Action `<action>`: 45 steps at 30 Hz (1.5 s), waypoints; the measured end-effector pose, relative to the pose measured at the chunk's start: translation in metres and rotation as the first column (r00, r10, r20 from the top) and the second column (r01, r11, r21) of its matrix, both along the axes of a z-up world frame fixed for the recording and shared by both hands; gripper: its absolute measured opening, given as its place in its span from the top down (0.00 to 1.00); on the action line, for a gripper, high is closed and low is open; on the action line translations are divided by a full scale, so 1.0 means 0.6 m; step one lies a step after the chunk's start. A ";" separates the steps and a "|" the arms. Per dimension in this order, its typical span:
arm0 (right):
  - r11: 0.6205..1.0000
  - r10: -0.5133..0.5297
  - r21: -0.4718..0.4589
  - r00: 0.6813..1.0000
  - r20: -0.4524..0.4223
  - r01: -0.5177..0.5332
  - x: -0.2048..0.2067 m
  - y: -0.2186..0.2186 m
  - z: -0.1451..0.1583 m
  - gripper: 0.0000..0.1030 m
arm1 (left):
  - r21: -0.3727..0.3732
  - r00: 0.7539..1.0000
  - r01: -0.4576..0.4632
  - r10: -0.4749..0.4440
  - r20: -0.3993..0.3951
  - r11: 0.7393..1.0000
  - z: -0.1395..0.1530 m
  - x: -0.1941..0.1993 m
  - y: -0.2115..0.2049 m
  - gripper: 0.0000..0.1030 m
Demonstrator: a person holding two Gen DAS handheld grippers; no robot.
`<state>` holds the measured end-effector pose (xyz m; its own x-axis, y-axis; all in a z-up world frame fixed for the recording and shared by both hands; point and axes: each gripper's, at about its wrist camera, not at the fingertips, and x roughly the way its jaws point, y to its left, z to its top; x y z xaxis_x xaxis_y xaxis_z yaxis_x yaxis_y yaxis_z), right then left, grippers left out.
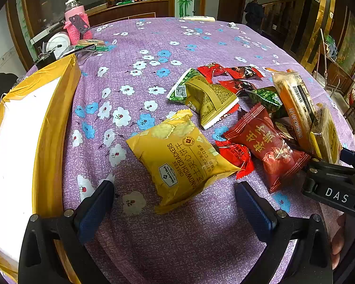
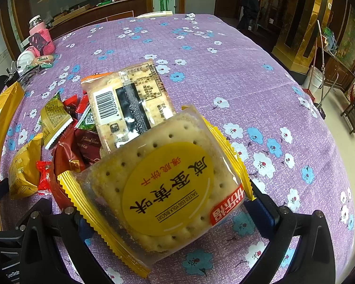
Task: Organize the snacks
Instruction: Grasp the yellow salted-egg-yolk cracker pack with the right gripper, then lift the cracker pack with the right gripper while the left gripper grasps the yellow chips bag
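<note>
- Right gripper (image 2: 168,203) — fingers clamped on the egg-yolk biscuit pack (image 2: 163,189), held above the worktop (image 2: 224,59).
- Left gripper (image 1: 175,201) — fingers wide, empty; yellow cracker bag (image 1: 179,161) lies just ahead, long axis diagonal.
- Box (image 1: 52,123) on left, nearer the left gripper.

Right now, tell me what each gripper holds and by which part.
The right gripper clamps the salted egg yolk biscuit pack across its two crimped yellow side edges. The left gripper is open and holds nothing; the cheese cracker pack lies ahead of it.
</note>
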<state>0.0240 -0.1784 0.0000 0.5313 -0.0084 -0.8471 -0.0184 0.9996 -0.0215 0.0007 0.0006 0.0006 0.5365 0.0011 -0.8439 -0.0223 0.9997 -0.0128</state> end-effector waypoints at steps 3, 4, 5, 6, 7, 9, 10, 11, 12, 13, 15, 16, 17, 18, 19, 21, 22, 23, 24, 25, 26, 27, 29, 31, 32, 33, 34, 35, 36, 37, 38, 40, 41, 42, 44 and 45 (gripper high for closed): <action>1.000 0.000 0.001 1.000 0.000 0.000 0.000 0.000 0.000 0.00 | 0.000 1.000 0.000 0.000 0.000 1.000 0.000 0.000 0.000 0.00; 1.000 -0.001 0.000 1.000 0.000 0.001 0.000 0.000 0.000 0.00 | 0.000 1.000 0.000 0.000 0.000 1.000 0.000 0.000 0.000 0.01; 1.000 -0.001 0.000 1.000 0.000 0.001 0.000 0.001 0.000 0.00 | 0.000 1.000 0.001 -0.001 0.000 1.000 0.000 0.000 0.000 0.01; 1.000 -0.001 0.001 1.000 0.000 0.001 0.000 0.001 0.000 0.00 | 0.000 1.000 0.001 -0.001 0.000 1.000 0.000 0.000 0.000 0.01; 1.000 -0.001 0.000 1.000 0.000 0.001 0.000 0.001 0.000 0.00 | 0.000 1.000 0.001 -0.001 0.000 1.000 0.000 0.000 0.000 0.01; 1.000 0.001 0.000 1.000 0.000 -0.001 0.000 0.001 0.000 0.00 | -0.002 1.000 0.005 -0.005 -0.003 1.000 0.001 -0.002 0.001 0.01; 1.000 0.002 0.000 1.000 0.000 -0.002 0.000 0.001 0.000 0.00 | -0.002 1.000 0.007 -0.007 -0.004 1.000 0.001 -0.002 0.000 0.01; 1.000 0.004 0.000 1.000 0.000 -0.004 0.000 0.000 0.000 0.00 | -0.004 1.000 0.009 -0.009 -0.006 1.000 0.001 -0.002 0.000 0.01; 1.000 0.007 -0.001 1.000 -0.002 -0.007 0.000 0.000 0.000 0.00 | -0.005 1.000 0.010 -0.010 -0.007 1.000 0.001 -0.002 0.001 0.01; 1.000 0.012 0.000 1.000 -0.004 -0.012 -0.001 0.000 0.000 0.00 | -0.006 1.000 0.011 -0.011 -0.008 1.000 0.001 0.000 -0.001 0.01; 0.999 0.035 0.000 0.999 -0.013 -0.035 -0.001 0.000 0.002 0.00 | -0.006 1.000 0.016 -0.016 -0.015 1.000 0.002 0.000 -0.003 0.01; 0.998 0.068 0.005 0.998 -0.020 -0.068 -0.002 -0.002 0.002 0.00 | -0.011 0.999 0.023 -0.023 -0.022 1.000 0.003 0.000 -0.001 0.01; 0.996 0.086 0.009 0.996 -0.021 -0.086 -0.004 -0.006 0.003 0.00 | -0.021 0.999 0.032 -0.032 -0.024 0.999 0.005 -0.002 0.001 0.01; 0.995 0.096 0.006 0.995 -0.031 -0.096 -0.007 -0.009 0.004 0.00 | -0.025 0.999 0.040 -0.040 -0.025 0.999 0.006 -0.004 0.003 0.01; 0.995 0.104 0.004 0.994 -0.040 -0.104 -0.010 -0.013 0.006 0.00 | -0.029 0.999 0.046 -0.046 -0.025 0.999 0.008 -0.007 0.005 0.01; 0.993 0.122 0.004 0.992 -0.030 -0.122 -0.020 -0.022 0.015 0.00 | -0.043 0.998 0.052 -0.053 -0.026 0.998 0.011 -0.018 0.010 0.01; 0.991 0.136 -0.002 0.991 -0.016 -0.136 -0.028 -0.029 0.022 0.00 | -0.061 0.998 0.062 -0.064 -0.025 0.996 0.014 -0.023 0.012 0.02; 0.989 0.147 -0.001 0.989 -0.011 -0.147 -0.033 -0.032 0.026 0.00 | -0.087 0.997 0.075 -0.077 -0.015 0.993 0.021 -0.032 0.016 0.03; 0.987 0.161 0.006 0.987 -0.007 -0.161 -0.039 -0.036 0.030 0.00 | -0.100 0.996 0.082 -0.084 -0.008 0.992 0.025 -0.039 0.018 0.05; 0.984 0.178 0.017 0.984 -0.002 -0.177 -0.044 -0.041 0.036 0.00 | -0.112 0.996 0.090 -0.091 -0.004 0.990 0.030 -0.046 0.020 0.06; 0.981 0.190 0.030 0.982 0.009 -0.191 -0.050 -0.045 0.043 0.00 | -0.130 0.995 0.100 -0.100 0.002 0.987 0.036 -0.053 0.022 0.07; 0.978 0.202 0.043 0.979 0.021 -0.203 -0.056 -0.048 0.050 0.00 | -0.141 0.994 0.107 -0.107 0.006 0.984 0.040 -0.057 0.023 0.08; 0.969 0.238 0.062 0.971 0.035 -0.240 -0.066 -0.050 0.062 0.00 | -0.149 0.993 0.117 -0.116 0.015 0.982 0.049 -0.068 0.025 0.12; 0.966 0.250 0.062 0.967 0.054 -0.253 -0.069 -0.050 0.071 0.00 | -0.154 0.992 0.126 -0.124 0.021 0.980 0.054 -0.075 0.027 0.14; 0.964 0.252 0.067 0.966 0.057 -0.256 -0.071 -0.052 0.071 0.00 | -0.160 0.991 0.131 -0.129 0.025 0.978 0.058 -0.080 0.031 0.14; 0.962 0.258 0.077 0.964 0.057 -0.262 -0.071 -0.052 0.070 0.00 | -0.166 0.991 0.133 -0.130 0.028 0.977 0.060 -0.082 0.034 0.14; 0.960 0.263 0.087 0.963 0.053 -0.267 -0.071 -0.053 0.068 0.00 | -0.173 0.991 0.136 -0.132 0.030 0.976 0.061 -0.084 0.036 0.14; 0.962 0.256 0.081 0.965 0.054 -0.260 -0.072 -0.053 0.066 0.00 | -0.183 0.990 0.140 -0.137 0.030 0.973 0.063 -0.085 0.041 0.14; 0.965 0.247 0.072 0.967 0.058 -0.251 -0.073 -0.054 0.065 0.00 | -0.192 0.991 0.136 -0.132 0.030 0.972 0.065 -0.085 0.046 0.14; 0.966 0.246 0.072 0.967 0.059 -0.250 -0.071 -0.055 0.064 0.00 | -0.198 0.991 0.130 -0.127 0.028 0.972 0.065 -0.084 0.051 0.14; 0.966 0.244 0.079 0.968 0.052 -0.248 -0.071 -0.058 0.061 0.00 | -0.207 0.993 0.121 -0.119 0.024 0.971 0.066 -0.081 0.057 0.14; 0.969 0.216 0.109 0.975 0.050 -0.220 -0.068 -0.067 0.060 0.00 | -0.238 0.995 0.101 -0.099 0.017 0.966 0.069 -0.076 0.069 0.14; 0.967 0.203 0.143 0.978 0.055 -0.209 -0.069 -0.074 0.062 0.00 | -0.255 0.996 0.087 -0.087 0.009 0.963 0.070 -0.072 0.074 0.14; 0.965 0.195 0.166 0.979 0.057 -0.201 -0.071 -0.080 0.064 0.00 | -0.265 0.997 0.079 -0.082 0.003 0.961 0.071 -0.068 0.076 0.14; 0.965 0.159 0.201 0.985 0.062 -0.168 -0.076 -0.095 0.068 0.00 | -0.278 0.998 0.062 -0.067 -0.009 0.959 0.073 -0.055 0.076 0.14; 0.965 0.144 0.210 0.988 0.063 -0.154 -0.078 -0.100 0.070 0.00 | -0.273 0.998 0.056 -0.061 -0.009 0.961 0.073 -0.048 0.073 0.14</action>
